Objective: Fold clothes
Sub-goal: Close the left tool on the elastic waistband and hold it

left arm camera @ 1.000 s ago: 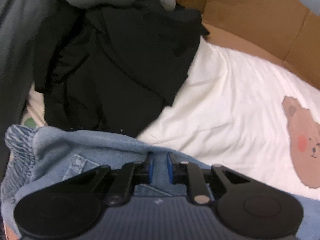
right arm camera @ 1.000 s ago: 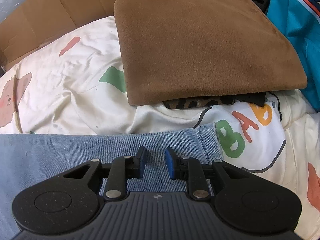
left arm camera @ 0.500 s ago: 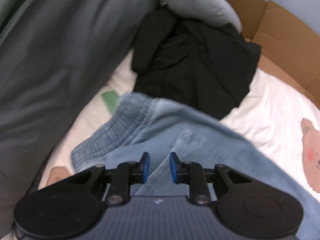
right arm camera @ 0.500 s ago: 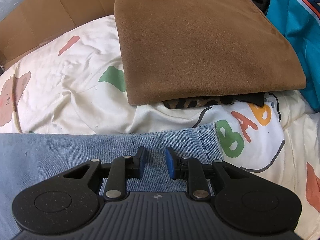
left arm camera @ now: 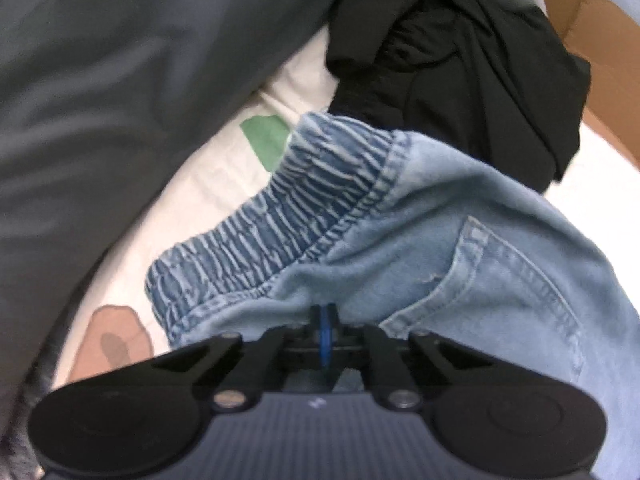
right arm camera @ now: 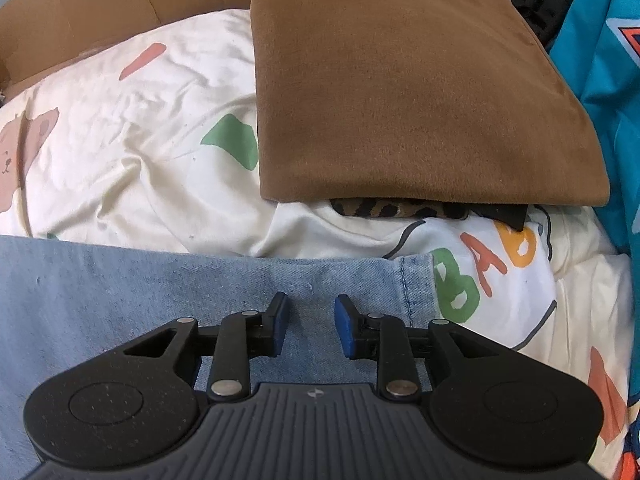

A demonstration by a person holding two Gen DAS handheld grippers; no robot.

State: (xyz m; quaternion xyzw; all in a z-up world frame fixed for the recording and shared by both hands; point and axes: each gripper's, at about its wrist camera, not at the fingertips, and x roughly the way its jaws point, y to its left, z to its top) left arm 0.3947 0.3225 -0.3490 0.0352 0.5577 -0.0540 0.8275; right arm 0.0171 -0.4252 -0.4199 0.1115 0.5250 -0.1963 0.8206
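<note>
Light blue jeans (left arm camera: pixel 460 240) lie across the cream printed sheet (left arm camera: pixel 208 184), their elastic waistband (left arm camera: pixel 280 220) bunched up at the left. My left gripper (left arm camera: pixel 325 320) sits just below the waistband, next to a back pocket (left arm camera: pixel 520 288). Its blue pads are pressed together with a fold of denim pinched between them. In the right wrist view one jeans leg (right arm camera: pixel 160 280) runs flat across, its hem (right arm camera: pixel 416 280) at the right. My right gripper (right arm camera: pixel 310 314) hovers over that leg near the hem. Its jaws are opening and nothing is caught between them.
A black garment (left arm camera: pixel 460 60) and a large grey one (left arm camera: pixel 120 100) lie beyond the waistband. Cardboard (left arm camera: pixel 600 40) borders the far side. A folded brown garment (right arm camera: pixel 400 80) rests on a leopard-print piece (right arm camera: pixel 400 210), with a teal garment (right arm camera: pixel 600 60) at the right.
My left gripper slid along the jeans toward the waistband and its jaws came together on the denim. The right gripper stayed in place while its jaws spread a little wider.
</note>
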